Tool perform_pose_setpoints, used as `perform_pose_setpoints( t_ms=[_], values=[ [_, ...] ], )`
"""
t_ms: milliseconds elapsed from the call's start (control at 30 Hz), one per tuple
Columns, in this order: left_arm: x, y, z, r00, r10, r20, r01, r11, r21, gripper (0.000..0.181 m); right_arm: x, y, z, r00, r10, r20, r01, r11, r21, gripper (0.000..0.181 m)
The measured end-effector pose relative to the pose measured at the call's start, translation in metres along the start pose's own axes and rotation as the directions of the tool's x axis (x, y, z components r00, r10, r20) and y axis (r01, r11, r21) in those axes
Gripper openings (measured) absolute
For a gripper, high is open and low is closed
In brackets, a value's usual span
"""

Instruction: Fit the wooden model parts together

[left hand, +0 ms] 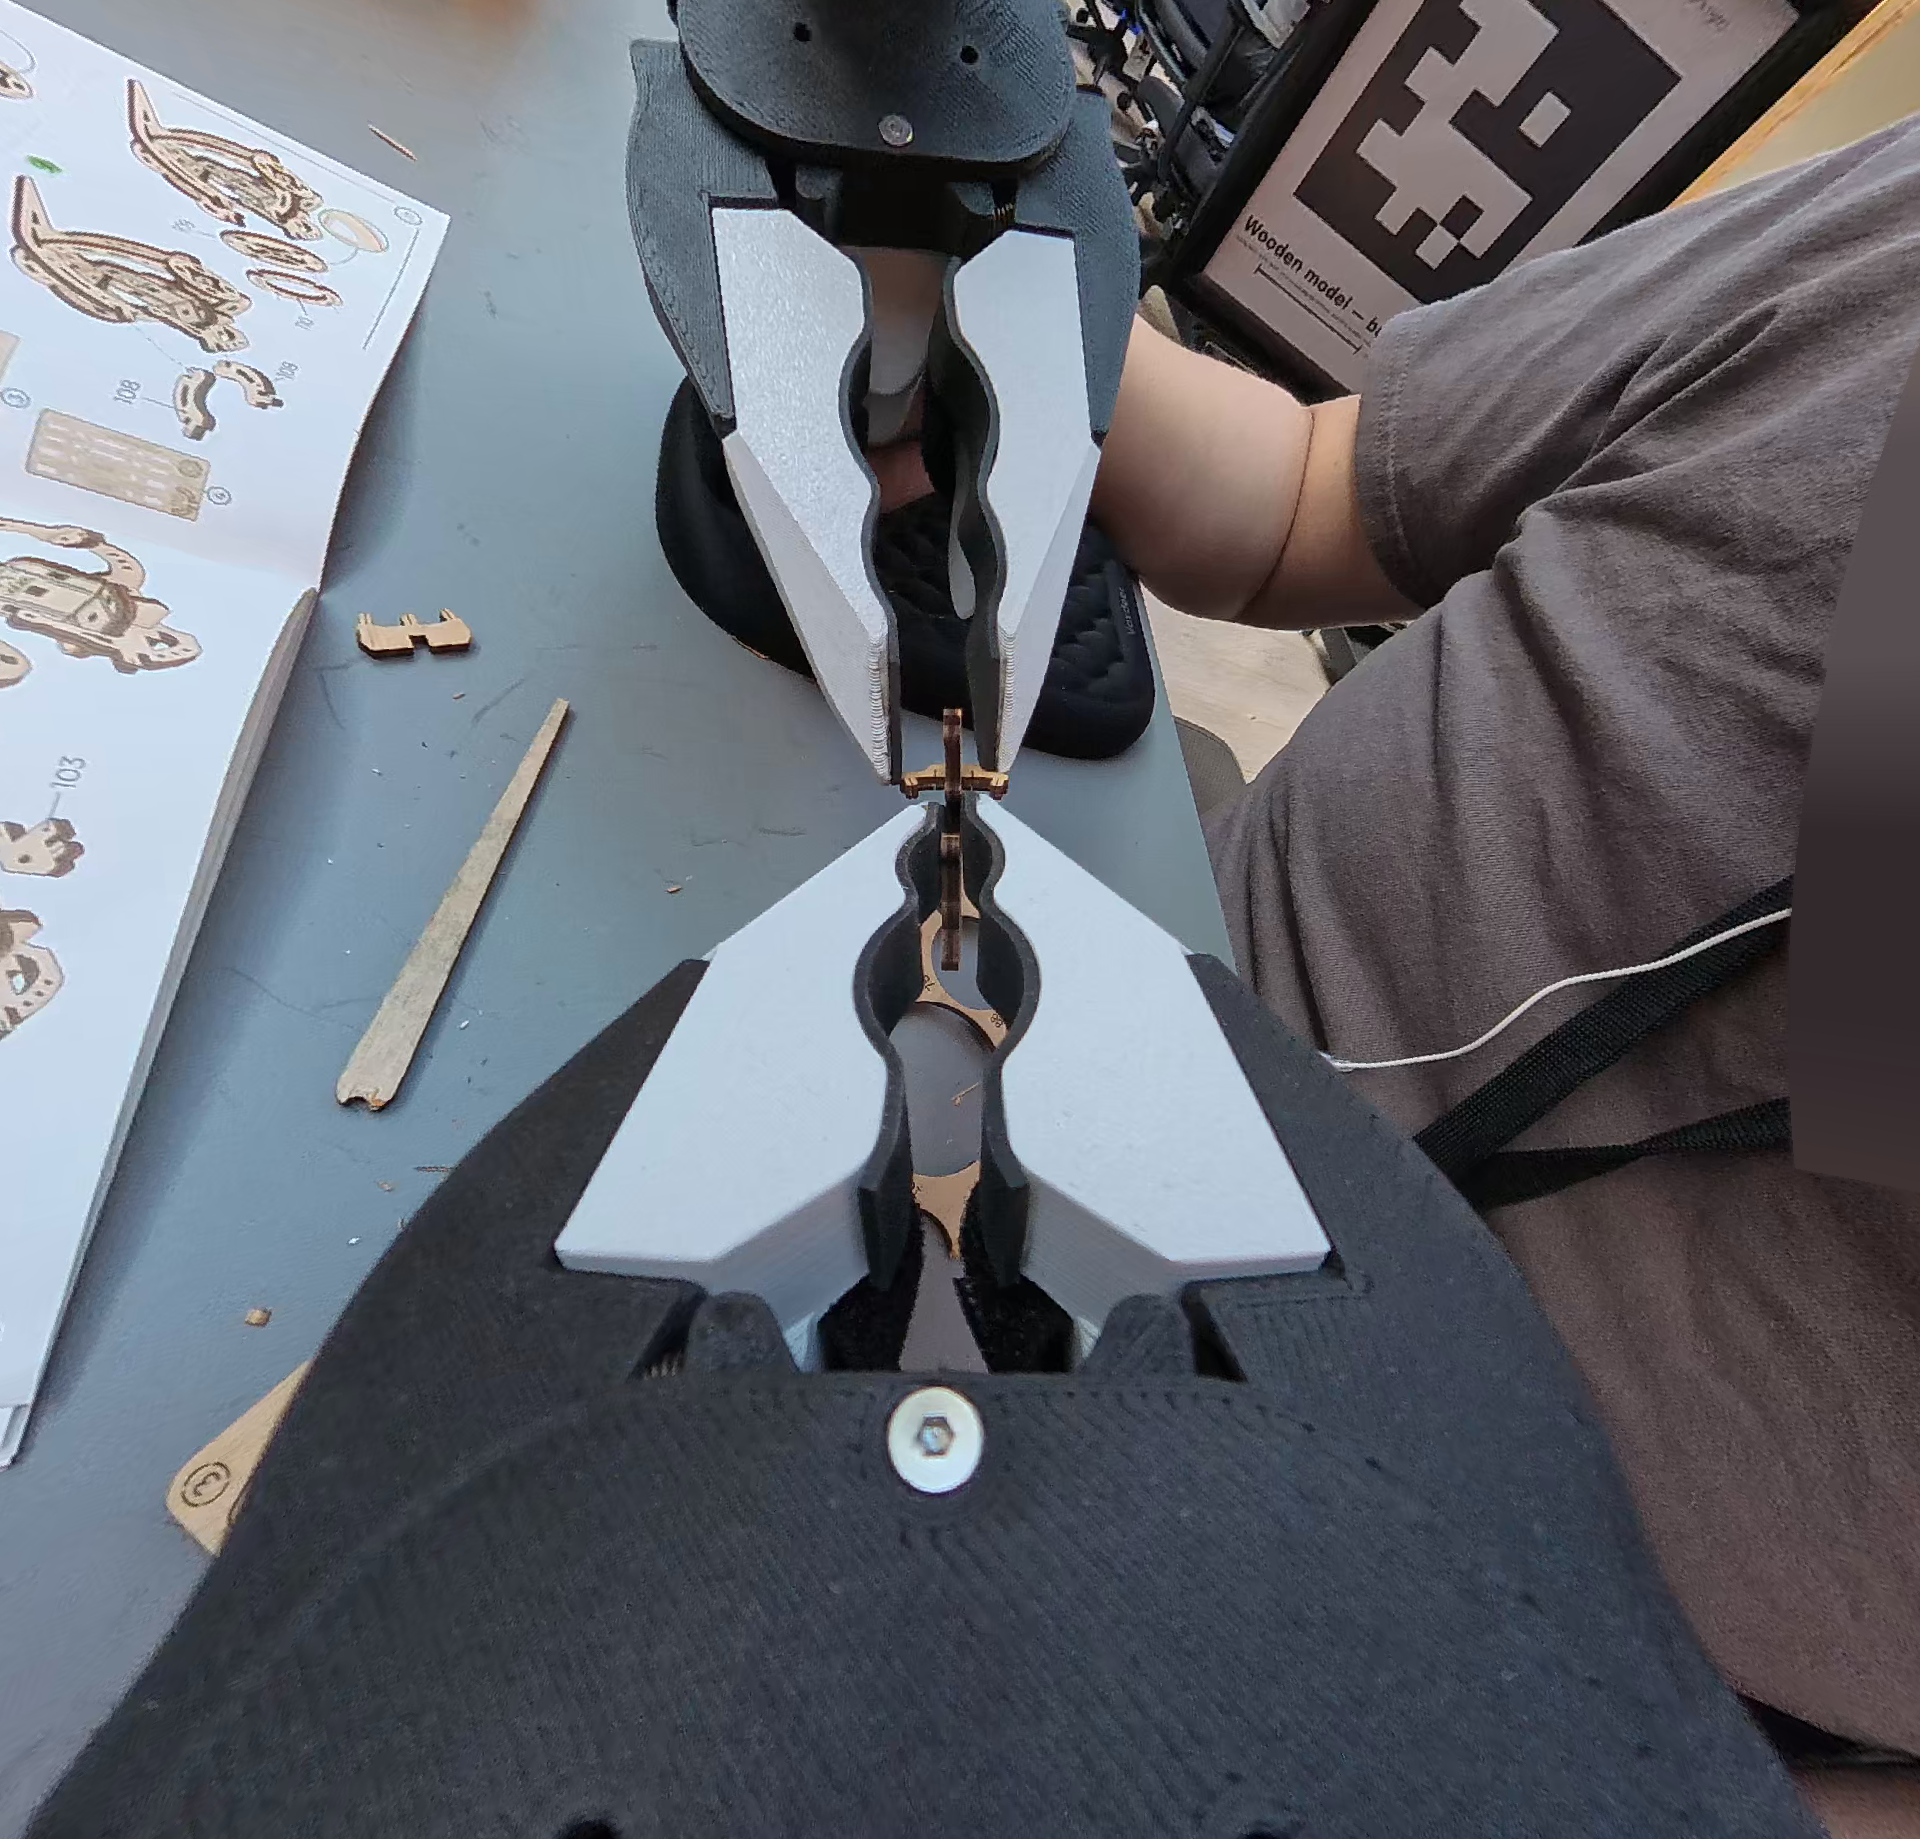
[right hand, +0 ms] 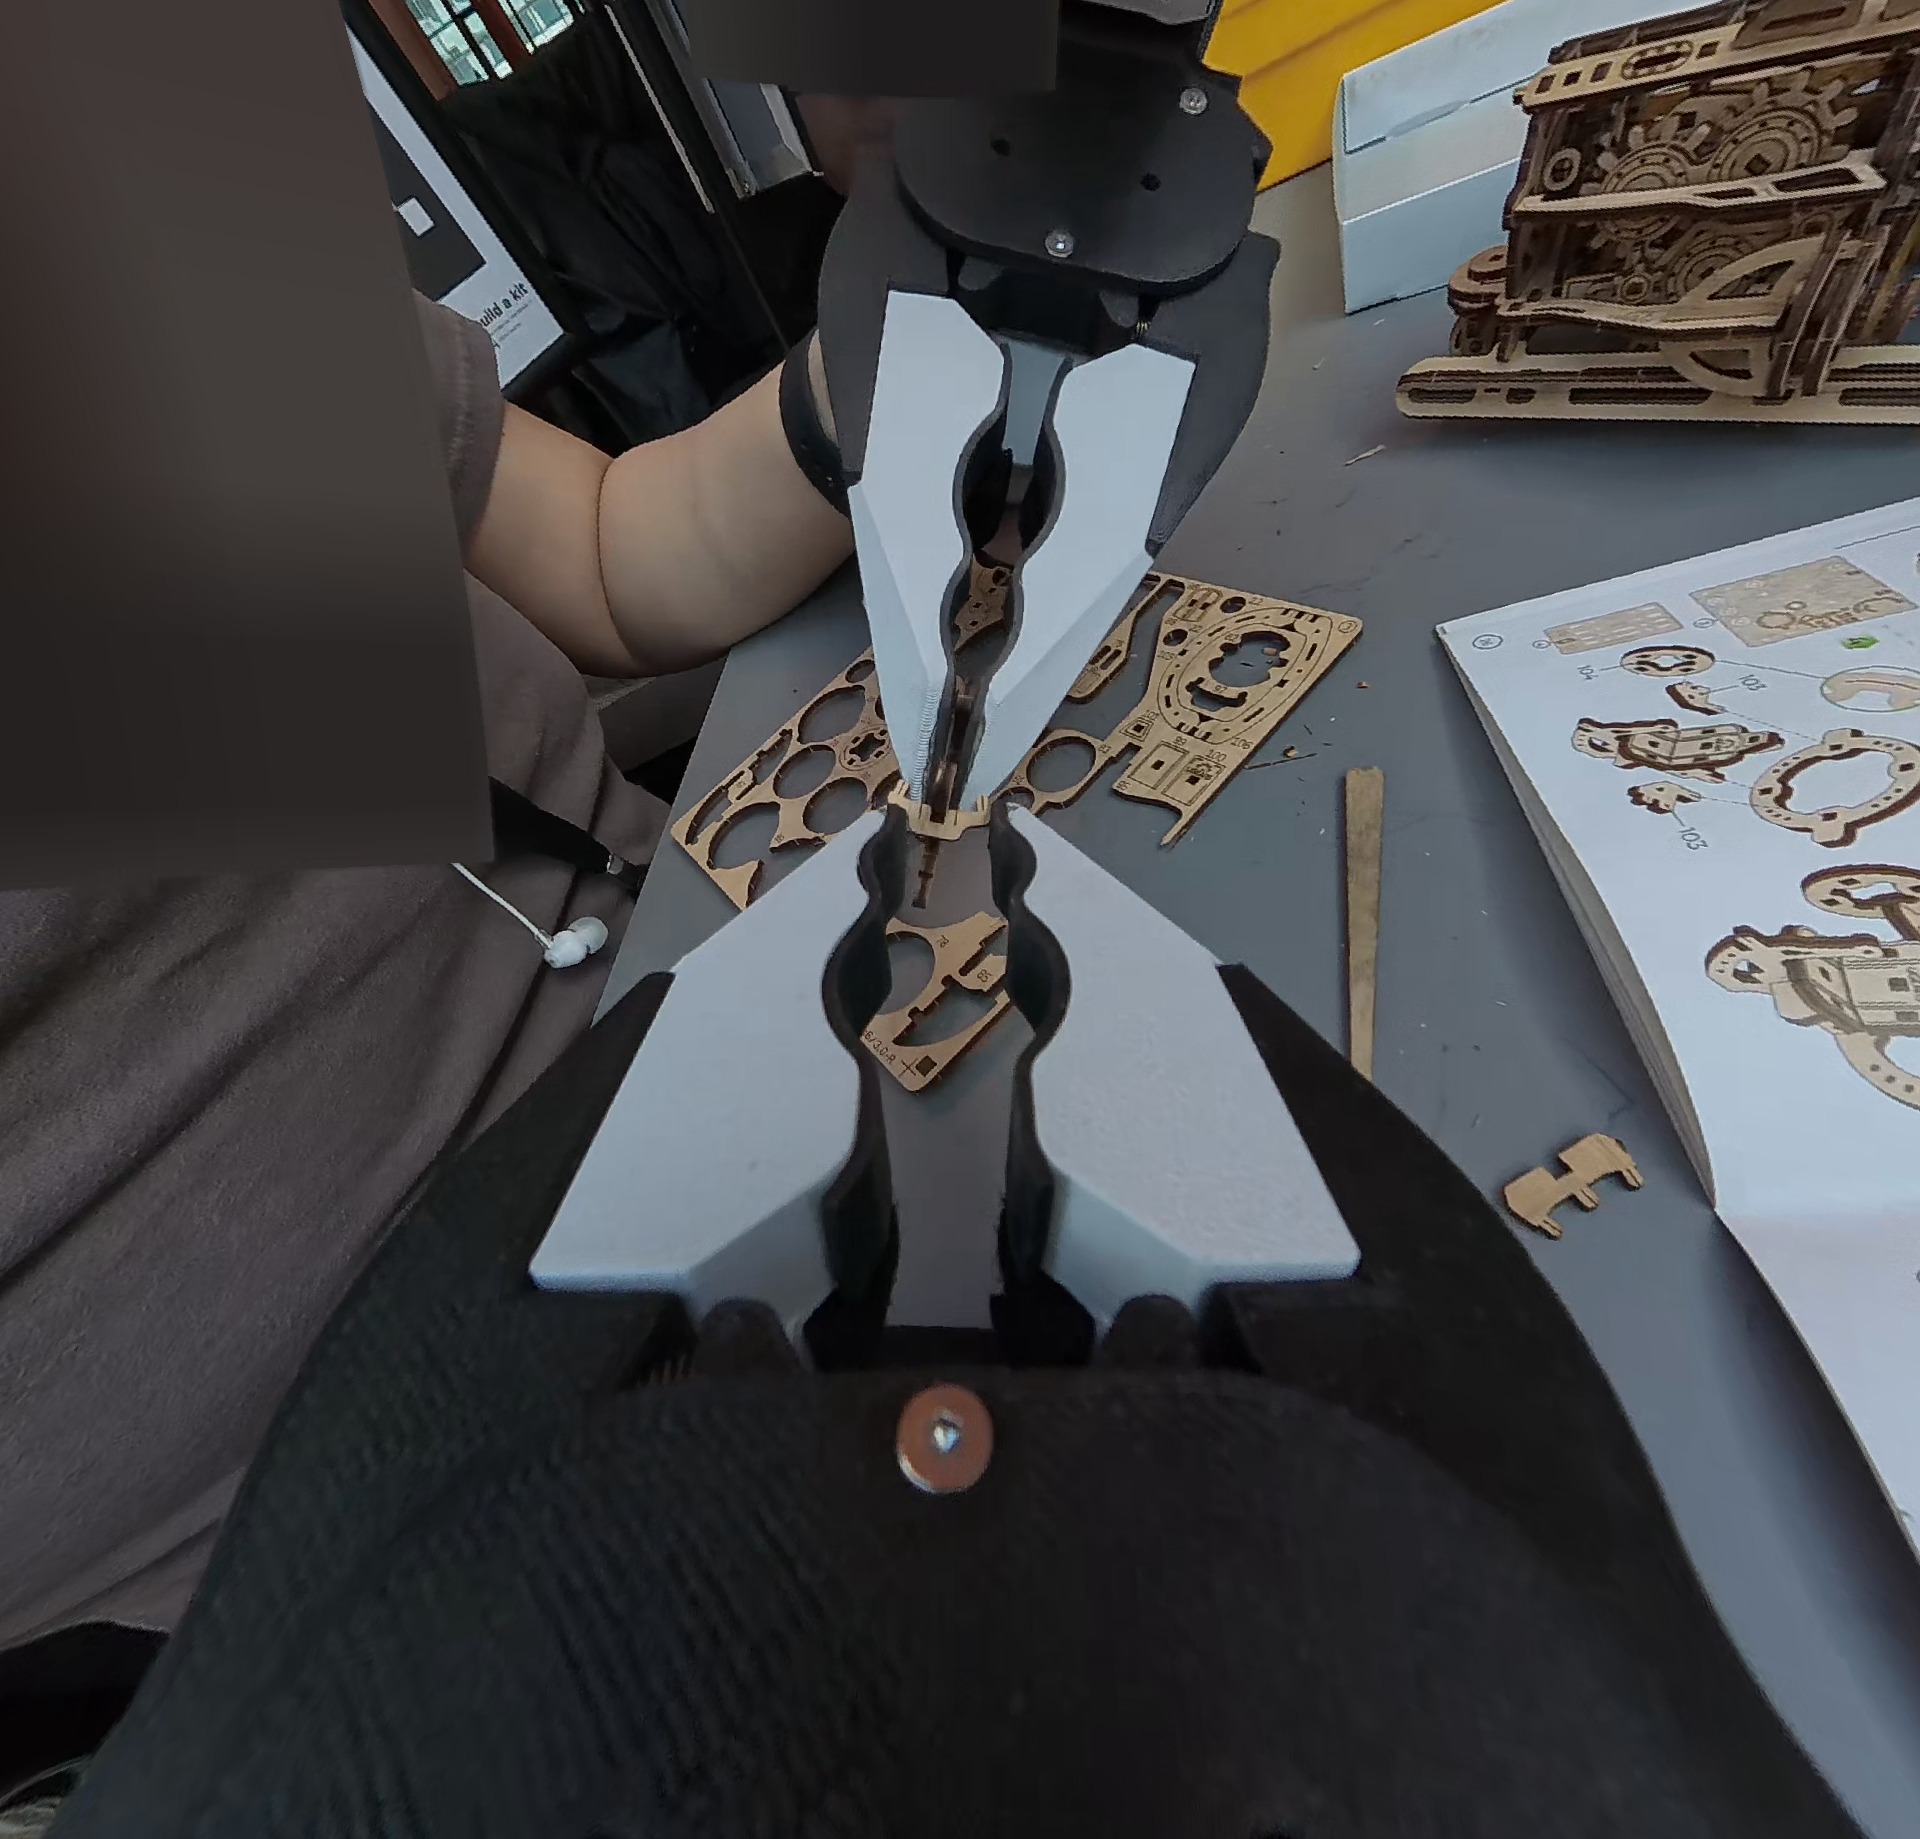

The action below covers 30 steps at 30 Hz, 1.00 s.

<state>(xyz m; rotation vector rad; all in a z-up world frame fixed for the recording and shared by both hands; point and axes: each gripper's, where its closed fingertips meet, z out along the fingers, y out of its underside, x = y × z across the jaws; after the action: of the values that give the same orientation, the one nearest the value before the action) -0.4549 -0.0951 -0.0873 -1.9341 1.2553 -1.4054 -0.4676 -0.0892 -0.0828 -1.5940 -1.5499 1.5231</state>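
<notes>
The left claw [left hand: 948, 833] is pinching a thin upright wooden strip [left hand: 951, 859], its long axis running toward 12 o'clock. Directly ahead, tip to tip, the right claw [left hand: 945, 766] is clamping a small crosspiece [left hand: 954, 781] lying across it, 9 to 3. Both are meeting above the counter [left hand: 623, 729]; judging by this, pushing straight ahead should seat the joint.

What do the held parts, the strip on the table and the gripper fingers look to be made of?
Held parts: thin laser-cut plywood, judging by pale faces and dark, burnt-looking edges. Strip: also wood, flat and rough, greyed and unfinished. Gripper fingers: likely 3D-printed plastic, matte white shells with fine layer lines; the black wavy inner pads may be softer, which cannot be told.
</notes>
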Motion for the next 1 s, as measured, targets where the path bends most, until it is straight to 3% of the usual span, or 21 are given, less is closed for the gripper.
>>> perform_pose_setpoints(
  t_ms=[233, 500, 733, 1000],
  values=[
    [0.012, -0.006, -0.002, 0.997, -0.023, -0.078, 0.026, 0.999, 0.040, 0.000, -0.011, -0.009, -0.002, 0.998, -0.064, 0.022, 0.063, 0.997, 0.039, 0.014],
    [0.026, -0.018, -0.008, 0.968, -0.104, -0.226, 0.130, 0.986, 0.105, 0.000, -0.021, -0.023, -0.005, 0.997, -0.009, 0.078, 0.001, 0.995, 0.101, 0.014],
    [0.046, -0.022, -0.001, 0.932, -0.094, -0.351, 0.139, 0.985, 0.105, 0.000, -0.044, -0.034, -0.006, 0.988, -0.120, 0.101, 0.106, 0.986, 0.129, 0.008],
    [0.042, -0.026, -0.003, 0.919, -0.131, -0.371, 0.192, 0.972, 0.133, 0.000, -0.039, -0.037, -0.009, 0.991, -0.112, 0.079, 0.099, 0.984, 0.149, 0.008]
  ],
)
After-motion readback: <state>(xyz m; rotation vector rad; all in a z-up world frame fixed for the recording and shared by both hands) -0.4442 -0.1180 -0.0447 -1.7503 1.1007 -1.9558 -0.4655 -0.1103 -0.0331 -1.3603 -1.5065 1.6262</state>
